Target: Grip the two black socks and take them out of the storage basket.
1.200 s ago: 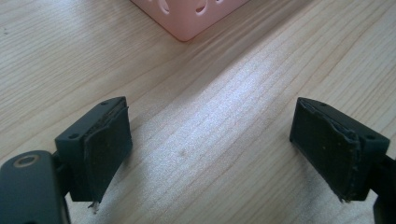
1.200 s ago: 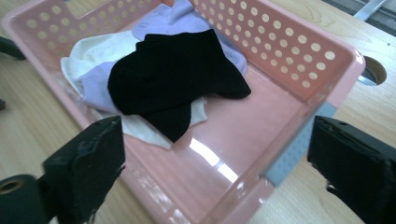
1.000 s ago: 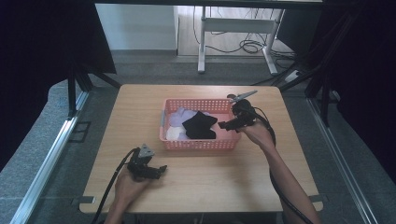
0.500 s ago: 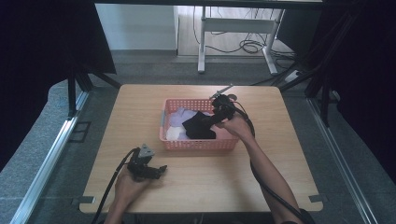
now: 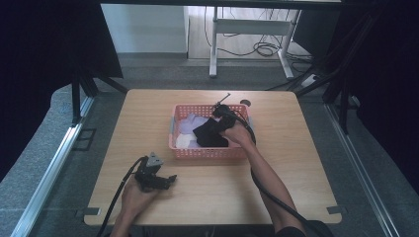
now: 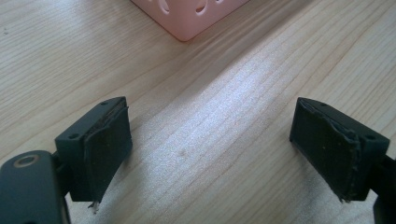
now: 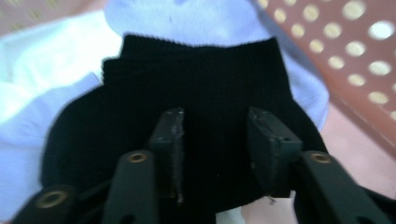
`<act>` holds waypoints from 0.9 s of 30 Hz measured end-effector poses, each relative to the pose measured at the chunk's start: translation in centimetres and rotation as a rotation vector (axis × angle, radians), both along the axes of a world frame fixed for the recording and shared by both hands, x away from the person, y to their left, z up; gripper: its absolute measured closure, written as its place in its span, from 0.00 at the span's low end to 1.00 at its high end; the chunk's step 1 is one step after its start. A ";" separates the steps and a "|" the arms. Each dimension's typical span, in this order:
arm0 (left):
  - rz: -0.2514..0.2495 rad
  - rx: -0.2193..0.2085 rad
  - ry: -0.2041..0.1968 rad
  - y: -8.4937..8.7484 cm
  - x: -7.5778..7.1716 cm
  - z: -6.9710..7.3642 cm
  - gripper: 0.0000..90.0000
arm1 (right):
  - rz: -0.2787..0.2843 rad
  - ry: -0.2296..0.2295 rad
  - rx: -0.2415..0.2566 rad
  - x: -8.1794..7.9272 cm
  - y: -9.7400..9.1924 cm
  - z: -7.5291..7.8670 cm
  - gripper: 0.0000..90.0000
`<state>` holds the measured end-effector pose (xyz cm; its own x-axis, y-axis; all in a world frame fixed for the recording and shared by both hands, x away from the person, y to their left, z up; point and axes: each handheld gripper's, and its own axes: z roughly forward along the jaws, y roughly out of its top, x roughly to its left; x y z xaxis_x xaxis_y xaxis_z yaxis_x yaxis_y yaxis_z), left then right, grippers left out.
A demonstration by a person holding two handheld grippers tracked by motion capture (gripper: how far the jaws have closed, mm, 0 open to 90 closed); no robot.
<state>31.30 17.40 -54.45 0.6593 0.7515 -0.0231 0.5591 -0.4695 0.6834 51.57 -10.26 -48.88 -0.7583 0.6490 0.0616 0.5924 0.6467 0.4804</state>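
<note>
Worktop (image 5: pixel 306 163): bare wood on every side of basket (image 5: pixel 210 153). Basket walls ring the socks (image 5: pixel 210 134); entry from above.

A pink perforated basket (image 5: pixel 210 150) stands on the wooden surface (image 5: pixel 306 163), holding a black garment (image 5: pixel 210 134) on pale ones (image 5: pixel 190 126). The right tool (image 5: pixel 217 118) reaches into the basket at the black garment, its jaws having just been closing. The left tool (image 5: pixel 165 180) rests on the surface, near the basket.

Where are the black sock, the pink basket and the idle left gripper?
black sock (image 7: pixel 196 88): right gripper view, middle of the knit.
pink basket (image 5: pixel 207 153): high view, near wall.
left gripper (image 5: pixel 170 178): high view, between its fingertips.
</note>
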 end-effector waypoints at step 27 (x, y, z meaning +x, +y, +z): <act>-0.001 0.001 -0.001 0.0 0.0 0.0 0.14 | 0.040 -0.115 0.108 -2.3 -1.2 7.8 0.98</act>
